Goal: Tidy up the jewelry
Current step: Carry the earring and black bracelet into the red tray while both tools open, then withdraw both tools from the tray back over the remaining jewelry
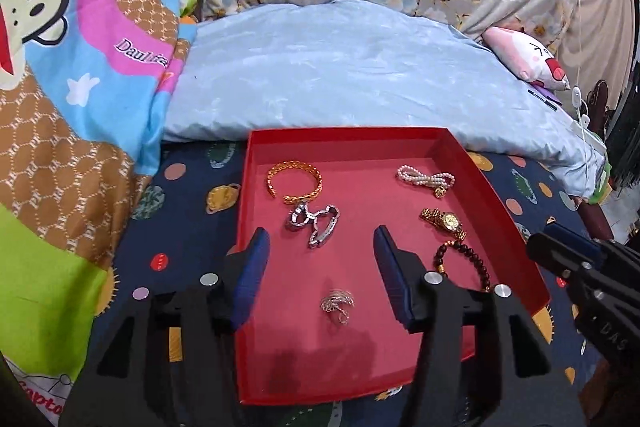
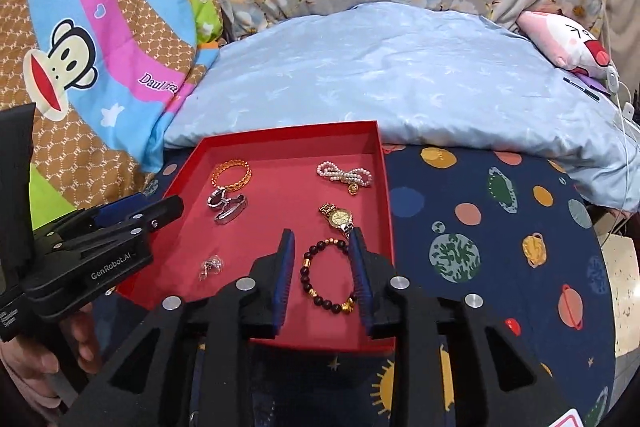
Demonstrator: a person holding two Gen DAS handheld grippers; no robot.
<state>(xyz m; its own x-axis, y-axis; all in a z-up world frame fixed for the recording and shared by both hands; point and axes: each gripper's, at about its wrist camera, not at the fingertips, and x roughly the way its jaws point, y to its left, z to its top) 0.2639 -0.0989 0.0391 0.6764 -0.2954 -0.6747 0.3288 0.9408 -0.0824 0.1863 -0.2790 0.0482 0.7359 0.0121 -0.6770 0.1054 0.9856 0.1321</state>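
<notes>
A red tray lies on the bed and holds a gold bangle, a silver link bracelet, a pearl bow piece, a gold watch, a dark bead bracelet and a small silver piece. My left gripper is open above the tray's near part, with the silver piece between its fingers. My right gripper is open, its fingers on either side of the bead bracelet.
The tray sits on a dark blue planet-print sheet. A light blue pillow lies behind it, a colourful monkey-print quilt to the left, a pink plush toy and a white cable at the far right.
</notes>
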